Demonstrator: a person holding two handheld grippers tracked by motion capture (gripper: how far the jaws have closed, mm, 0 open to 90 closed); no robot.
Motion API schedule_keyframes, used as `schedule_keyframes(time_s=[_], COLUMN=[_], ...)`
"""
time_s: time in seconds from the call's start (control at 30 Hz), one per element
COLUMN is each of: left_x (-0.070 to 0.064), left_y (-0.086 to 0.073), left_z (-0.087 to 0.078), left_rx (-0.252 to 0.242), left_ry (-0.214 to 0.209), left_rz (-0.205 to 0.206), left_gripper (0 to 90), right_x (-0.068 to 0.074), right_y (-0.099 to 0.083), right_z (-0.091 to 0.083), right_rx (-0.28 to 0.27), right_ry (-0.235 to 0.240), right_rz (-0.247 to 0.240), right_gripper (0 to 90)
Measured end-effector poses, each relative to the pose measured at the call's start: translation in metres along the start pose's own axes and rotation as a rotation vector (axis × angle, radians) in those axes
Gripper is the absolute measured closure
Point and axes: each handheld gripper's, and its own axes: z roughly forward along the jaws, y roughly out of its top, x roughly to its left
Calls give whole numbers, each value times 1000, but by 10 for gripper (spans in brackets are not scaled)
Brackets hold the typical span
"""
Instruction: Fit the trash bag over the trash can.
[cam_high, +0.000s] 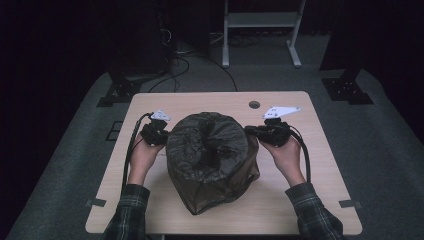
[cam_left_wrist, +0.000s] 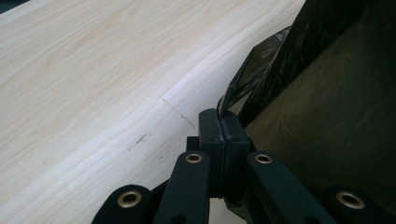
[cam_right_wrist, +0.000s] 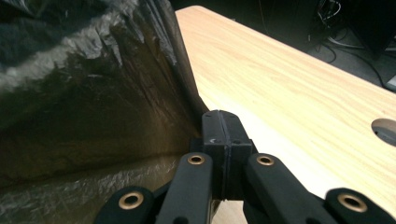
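A dark plastic bag (cam_high: 210, 157) drapes over a bulky brownish object in the middle of the wooden table (cam_high: 210, 102). My left gripper (cam_high: 161, 136) sits at the bag's left side, my right gripper (cam_high: 252, 131) at its right side. In the left gripper view the jaws (cam_left_wrist: 223, 122) are pressed together on a fold of the bag's film (cam_left_wrist: 254, 65). The right gripper (cam_right_wrist: 223, 122) is likewise shut, with the bag's edge (cam_right_wrist: 116, 70) pinched between its jaws. What lies under the bag is hidden.
A round cable hole (cam_high: 254, 104) lies in the table's far right part. Beyond the table stand a white frame (cam_high: 260, 22), dark stands and cables on the grey floor. Bare tabletop lies left and right of the bag.
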Motion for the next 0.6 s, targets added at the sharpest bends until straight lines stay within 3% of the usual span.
schedule_keyframes(time_s=[0.1, 0.2, 0.27, 0.37, 0.4, 0.43, 0.47, 0.5, 0.6], left_x=[1, 1, 1, 1, 1, 0, 0, -2, -8], left_y=[1, 3, 5, 7, 7, 7, 6, 3, -5], left_z=[-4, -13, -23, -46, -46, -50, -56, -65, -74], left_rx=[-35, -61, -97, -113, -113, -119, -128, -132, -121], left_ry=[-12, -6, 0, 10, 10, 11, 13, 12, 7], left_rz=[-9, -11, -12, -12, -12, -12, -14, -3, 16], left_gripper=[869, 798, 715, 544, 503, 461, 461, 401, 304], right_x=[-2, -3, -6, -6, -6, -5, -5, -3, 2], right_y=[-1, 0, 3, 9, 9, 12, 12, 16, 22], right_z=[-2, -6, -13, -27, -27, -32, -32, -39, -47], right_rx=[-17, -34, -53, -88, -88, -99, -99, -115, -131], right_ry=[3, -8, -26, -30, -30, -35, -35, -33, -2], right_rz=[11, 18, 27, 33, 33, 31, 31, 23, 12], right_gripper=[886, 786, 689, 551, 551, 468, 468, 408, 339])
